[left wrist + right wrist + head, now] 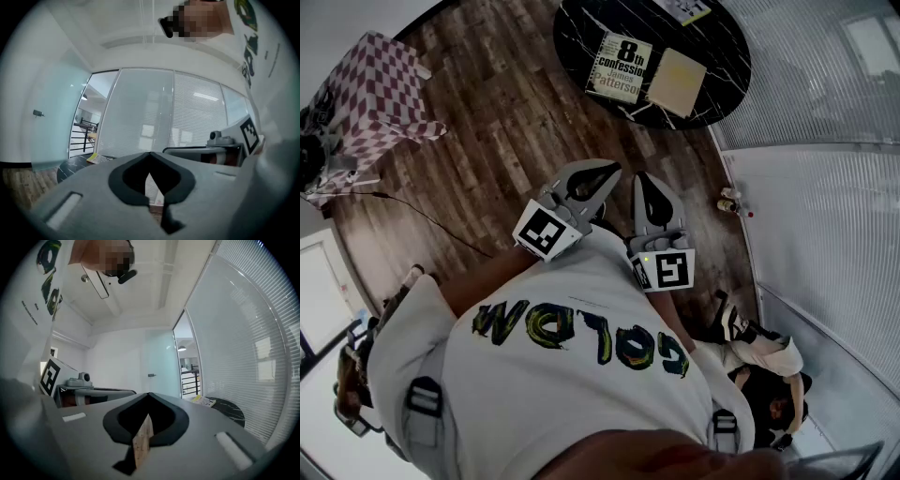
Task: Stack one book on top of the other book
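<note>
Two seemingly touching books (619, 67) lie well beyond the closed fingers (654, 202).

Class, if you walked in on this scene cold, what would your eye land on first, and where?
Two books lie side by side on the round black marbled table at the top of the head view: a printed-cover paperback and a plain cream book. Below them, the grey left gripper and right gripper are held close together at the person's chest, jaws shut on nothing.

Round black marble tabletop (727, 56): printed paperback book (619, 67), plain cream book (676, 82) just beside at its 3 o'clock, yellow-white booklet (686, 9) at the 12 o'clock rim.
</note>
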The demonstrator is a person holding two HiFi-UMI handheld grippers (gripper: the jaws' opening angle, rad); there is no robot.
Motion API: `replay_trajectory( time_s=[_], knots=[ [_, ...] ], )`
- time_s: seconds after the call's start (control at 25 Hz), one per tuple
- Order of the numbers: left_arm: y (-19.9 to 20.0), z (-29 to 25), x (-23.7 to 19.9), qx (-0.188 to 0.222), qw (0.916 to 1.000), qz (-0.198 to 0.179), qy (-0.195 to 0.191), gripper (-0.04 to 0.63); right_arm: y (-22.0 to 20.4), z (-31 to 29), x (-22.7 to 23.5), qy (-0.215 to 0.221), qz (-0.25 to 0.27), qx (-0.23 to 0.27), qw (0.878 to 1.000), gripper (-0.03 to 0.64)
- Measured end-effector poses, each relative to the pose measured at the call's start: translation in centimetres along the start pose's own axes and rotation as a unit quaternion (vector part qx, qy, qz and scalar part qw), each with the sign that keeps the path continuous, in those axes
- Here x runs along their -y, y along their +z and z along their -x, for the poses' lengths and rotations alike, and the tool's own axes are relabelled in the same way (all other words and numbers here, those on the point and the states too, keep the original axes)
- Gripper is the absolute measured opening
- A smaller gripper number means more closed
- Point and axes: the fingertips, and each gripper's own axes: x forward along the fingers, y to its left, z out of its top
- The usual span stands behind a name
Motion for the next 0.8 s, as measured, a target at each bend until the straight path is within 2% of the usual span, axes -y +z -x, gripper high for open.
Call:
replay_trajectory(
  time_s=[0.2,0.52,0.8],
  knots=[
    [-1.0,-0.1,-0.2,-0.018,0.9998,0.000,0.002,-0.001,0.1,0.1,0.2,0.000,0.004,0.001,1.000,0.002],
    [-1.5,-1.3,0.0,-0.024,0.9996,0.010,0.011,-0.002,-0.9,0.4,1.9,0.000,-0.010,-0.017,1.000,0.003],
    [-2.7,-2.5,1.8,-0.034,0.9992,0.014,0.012,-0.001,-1.7,1.8,2.9,0.011,-0.017,-0.020,1.000,0.003]
  ],
)
